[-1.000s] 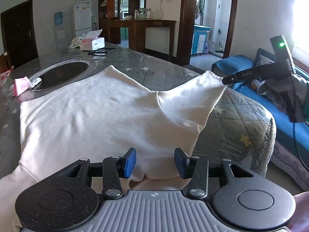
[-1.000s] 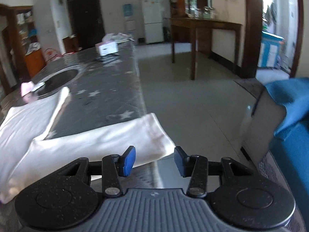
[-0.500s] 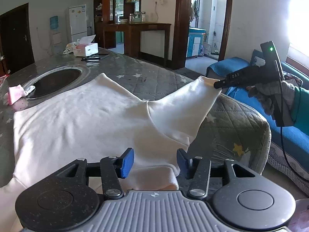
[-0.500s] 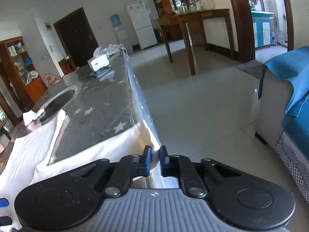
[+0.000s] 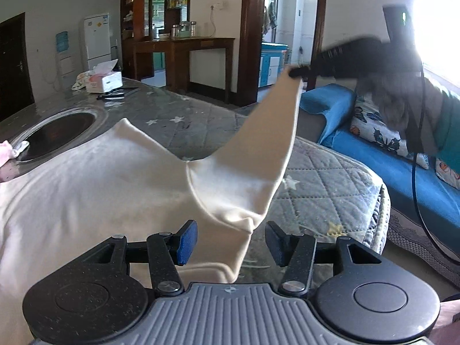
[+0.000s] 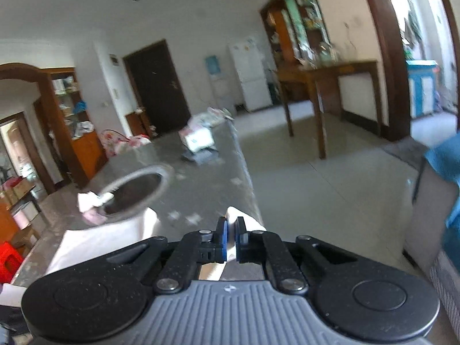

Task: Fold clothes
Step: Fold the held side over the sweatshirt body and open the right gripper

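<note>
Covering most of the table [image 5: 330, 178] — a grey quilted, star-printed top — lies the cream garment [image 5: 95, 189], body spread flat from 9 o'clock toward the centre of the left wrist view, presumably laid out so its edges can be found and turned in. Its sleeve [image 5: 270, 143] does not lie flat: it rises in a taut band toward 1 o'clock, pulling a small crease at the armpit seam, which suggests it is being lifted clear of the table to swing across the body. The right gripper [image 5: 296, 72] holds that sleeve by its cuff, jaws pressed together on the cloth; in the right wrist view the blue pads [image 6: 222, 240] show cream fabric pinched between them [image 6: 231, 240]. The left gripper [image 5: 231, 243] hangs low at 6 o'clock over the garment's near edge, jaws well apart and gripping nothing — probably placed to pin or catch the shoulder as a hinge. At 10 o'clock sits a round recess [image 5: 54, 132] in the tabletop, a tissue box [image 5: 105, 79] beyond it, both well clear of the fold.
</note>
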`<state>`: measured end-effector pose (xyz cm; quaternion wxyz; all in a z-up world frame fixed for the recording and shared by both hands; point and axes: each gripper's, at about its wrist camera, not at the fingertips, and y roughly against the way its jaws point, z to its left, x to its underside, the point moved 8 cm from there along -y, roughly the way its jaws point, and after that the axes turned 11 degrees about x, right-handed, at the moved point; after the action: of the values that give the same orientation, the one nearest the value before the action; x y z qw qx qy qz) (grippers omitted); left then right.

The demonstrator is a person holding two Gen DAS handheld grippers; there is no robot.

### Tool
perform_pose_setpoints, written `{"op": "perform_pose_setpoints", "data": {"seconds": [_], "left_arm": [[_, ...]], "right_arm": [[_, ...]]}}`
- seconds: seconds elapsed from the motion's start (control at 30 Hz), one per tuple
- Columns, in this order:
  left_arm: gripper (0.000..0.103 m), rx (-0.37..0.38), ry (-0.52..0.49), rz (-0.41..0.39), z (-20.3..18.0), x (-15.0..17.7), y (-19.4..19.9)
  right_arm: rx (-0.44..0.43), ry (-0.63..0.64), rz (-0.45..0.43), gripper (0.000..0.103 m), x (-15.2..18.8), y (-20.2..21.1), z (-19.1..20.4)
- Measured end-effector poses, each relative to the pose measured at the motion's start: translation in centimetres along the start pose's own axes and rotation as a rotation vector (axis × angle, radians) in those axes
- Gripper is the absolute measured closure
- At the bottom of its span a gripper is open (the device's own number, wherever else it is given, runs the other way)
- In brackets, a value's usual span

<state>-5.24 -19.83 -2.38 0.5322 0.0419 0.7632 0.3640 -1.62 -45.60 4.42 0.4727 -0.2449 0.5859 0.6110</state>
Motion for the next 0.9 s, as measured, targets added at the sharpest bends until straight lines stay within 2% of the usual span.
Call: {"op": "perform_pose_setpoints", "data": {"seconds": [0.23, 0.37, 0.57, 0.63, 0.77, 0.9], "left_arm": [[0.045, 0.069, 0.006, 0.009, -0.6, 0.2, -1.6], [0.045, 0.072, 0.017, -0.01, -0.5, 0.1, -0.8], [0.04, -0.044, 0.105, -0.075, 2.9, 1.8, 4.4], [0.04, -0.085, 0.135, -0.098, 4.1, 2.4, 6.2], [0.04, -0.167, 0.197, -0.142, 6.4, 3.7, 10.0], [0.04, -0.232, 0.257, -0.172, 8.4, 5.1, 12.7]], "right_arm": [[-0.121, 0.114, -0.05, 0.099, -3.6, 1.9, 6.5], [-0.2, 0.195, -0.062, 0.099, -4.4, 3.0, 11.0], [-0.316, 0.315, -0.079, 0.099, -5.4, 4.7, 17.5], [-0.364, 0.36, -0.066, 0.099, -4.7, 4.8, 20.1], [-0.456, 0.448, -0.009, 0.099, -2.1, 4.8, 25.2], [-0.527, 0.519, 0.075, 0.099, 2.2, 3.8, 29.0]]}}
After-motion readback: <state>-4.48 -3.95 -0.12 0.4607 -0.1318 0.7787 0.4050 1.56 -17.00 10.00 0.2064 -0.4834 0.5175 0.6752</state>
